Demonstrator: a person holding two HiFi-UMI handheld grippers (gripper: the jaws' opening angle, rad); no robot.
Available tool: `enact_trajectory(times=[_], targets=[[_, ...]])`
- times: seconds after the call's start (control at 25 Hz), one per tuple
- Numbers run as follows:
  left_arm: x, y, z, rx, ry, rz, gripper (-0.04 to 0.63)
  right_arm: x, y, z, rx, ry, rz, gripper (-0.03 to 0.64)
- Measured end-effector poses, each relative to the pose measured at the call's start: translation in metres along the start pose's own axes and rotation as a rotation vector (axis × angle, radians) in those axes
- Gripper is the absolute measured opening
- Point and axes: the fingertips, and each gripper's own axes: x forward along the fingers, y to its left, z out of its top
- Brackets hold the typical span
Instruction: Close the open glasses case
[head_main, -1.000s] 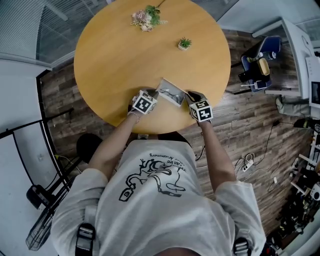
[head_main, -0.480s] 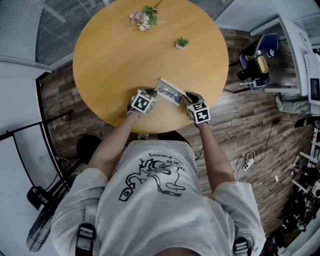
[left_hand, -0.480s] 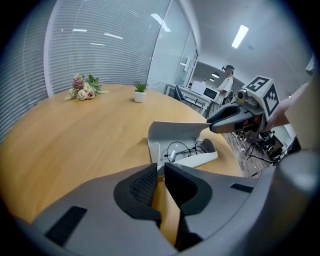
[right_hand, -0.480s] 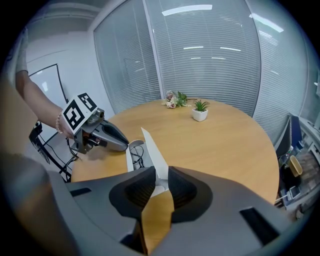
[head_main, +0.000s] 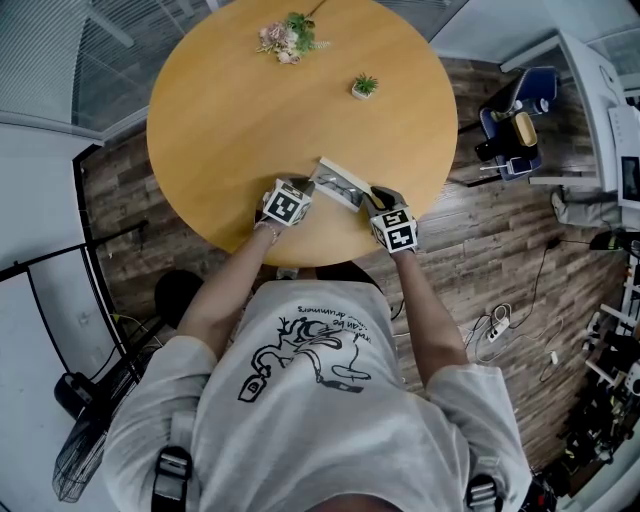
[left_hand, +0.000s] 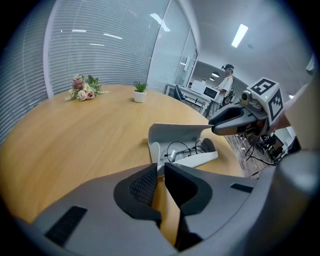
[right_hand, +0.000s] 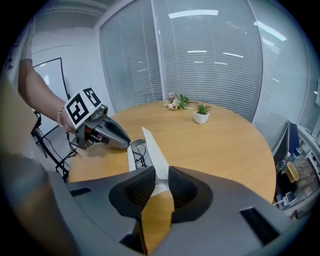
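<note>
Bracketing the open case (head_main: 340, 186) at the table's (head_main: 230, 130) lower edge in the head view, left gripper (head_main: 304, 186) and right gripper (head_main: 374, 196) carry marker cubes (head_main: 287, 207); shirt print (head_main: 310, 350) unreadable; flowers (head_main: 288, 38) and plant (head_main: 364, 87) sit at frame top. Left gripper view: jaws a slit apart pinch the case's near end. Right gripper view: jaws have just been opening, lid (right_hand: 152, 147) between, unpressed.

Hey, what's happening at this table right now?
A person is working with a handheld gripper in each hand on an open glasses case on the round table. The left gripper seems to pinch the case's end. The right gripper has just been opening its jaws, with the raised lid between them; the case isn't closed.
</note>
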Motion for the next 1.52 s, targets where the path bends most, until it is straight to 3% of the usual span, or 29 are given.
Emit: enact_trajectory(times=[1.52], targets=[[-0.003,-0.002,0.001,0.025,0.019,-0.013,0.063,-0.006,0.037,-0.016,-0.179,0.039,-0.021,0.109]])
